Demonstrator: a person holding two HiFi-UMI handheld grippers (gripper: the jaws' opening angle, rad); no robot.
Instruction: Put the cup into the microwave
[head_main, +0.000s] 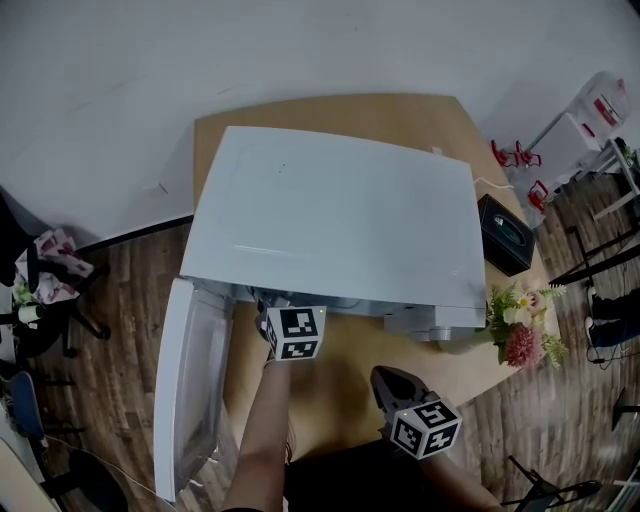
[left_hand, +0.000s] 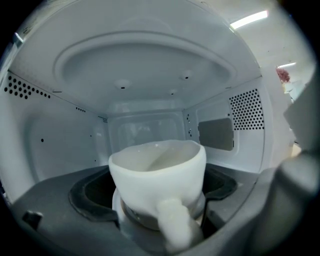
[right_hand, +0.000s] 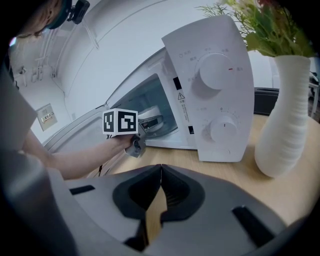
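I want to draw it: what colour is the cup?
Plain white, no pattern. The cup shows best in the left gripper view.

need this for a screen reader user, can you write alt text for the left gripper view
A white cup, handle toward the camera, is held between the jaws of the left gripper inside a white microwave. The cavity's domed ceiling and back wall surround it, with vent holes in the side walls.
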